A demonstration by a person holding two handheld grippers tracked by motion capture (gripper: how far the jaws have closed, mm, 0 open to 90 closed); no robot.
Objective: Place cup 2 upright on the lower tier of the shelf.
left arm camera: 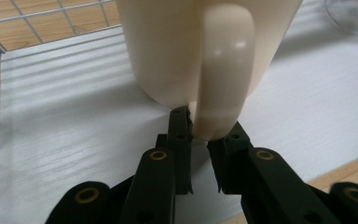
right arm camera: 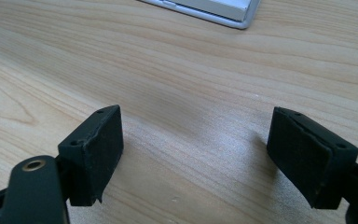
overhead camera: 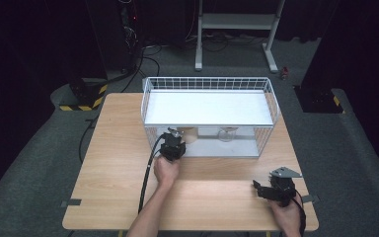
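A cream mug (overhead camera: pixel 188 133) stands on the white lower shelf (left arm camera: pixel 74 116) of a wire rack (overhead camera: pixel 207 81). My left gripper (overhead camera: pixel 174 134) reaches into the rack's open front from the table side. In the left gripper view the mug (left arm camera: pixel 177 46) looms close, and the left gripper (left arm camera: pixel 203 135) is shut on the lower end of its handle (left arm camera: pixel 226 70), one jaw on each side. My right gripper (overhead camera: pixel 257 189) rests near the table's front right corner, pointing left. In its own view the right gripper (right arm camera: pixel 196 140) is open wide above bare wood.
A clear glass (overhead camera: pixel 227 133) stands on the same lower shelf, right of the mug, and its edge (left arm camera: pixel 354 18) appears at the top right of the left gripper view. The rack's white upper shelf (overhead camera: pixel 207 108) roofs the lower one. Wooden table (overhead camera: pixel 118 163) surrounds the rack.
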